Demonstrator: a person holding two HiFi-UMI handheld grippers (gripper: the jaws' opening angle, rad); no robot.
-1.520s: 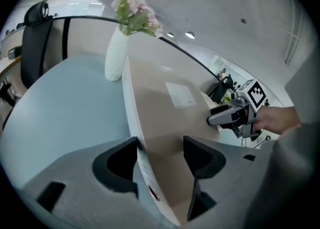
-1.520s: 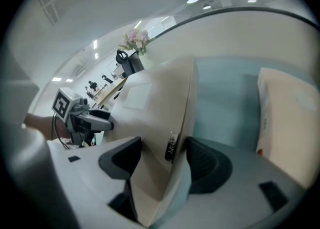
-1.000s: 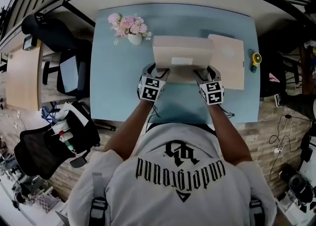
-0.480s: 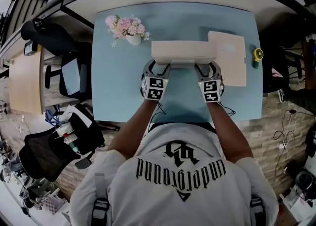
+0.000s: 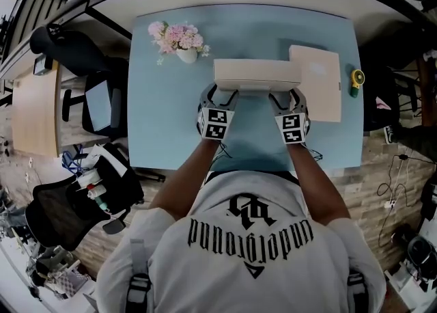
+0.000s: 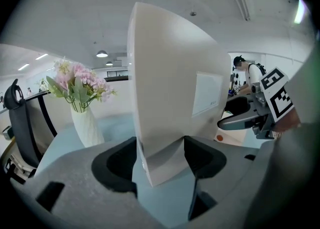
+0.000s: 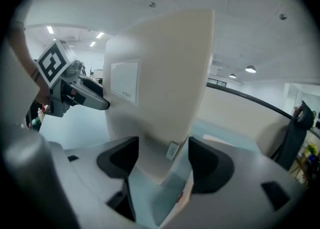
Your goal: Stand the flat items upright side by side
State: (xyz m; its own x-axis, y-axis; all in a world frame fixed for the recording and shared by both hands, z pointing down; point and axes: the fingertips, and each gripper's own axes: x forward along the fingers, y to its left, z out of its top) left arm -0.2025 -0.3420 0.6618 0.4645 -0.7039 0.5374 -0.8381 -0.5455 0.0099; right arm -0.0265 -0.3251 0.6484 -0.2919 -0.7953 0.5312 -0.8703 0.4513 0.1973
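Standing at the far left of the light-blue bench [image 5: 171, 127], a white ceramic vase of pink flowers [image 5: 184, 50] plays no part in the job. Next comes the left gripper [image 5: 220, 94], whose jaws are easing apart yet look pressed on both faces of the left end of the flat cream cardboard box [image 5: 256, 74]. That box is upright on its long edge near the bench's middle, spanning between the 2 grippers. At its right end the right gripper [image 5: 288, 98] is opening too. The box sits between its jaws, but a sliver of bench shows beside 1 pad, so this grip looks let go. Just beside the upright box on the right, the other flat cream box [image 5: 319, 86] lies flat, and a small yellow round gadget [image 5: 355, 81] rests near the bench's right edge. By my reading, 1 of 2 items is stood up; the other box has yet to be raised and set beside it
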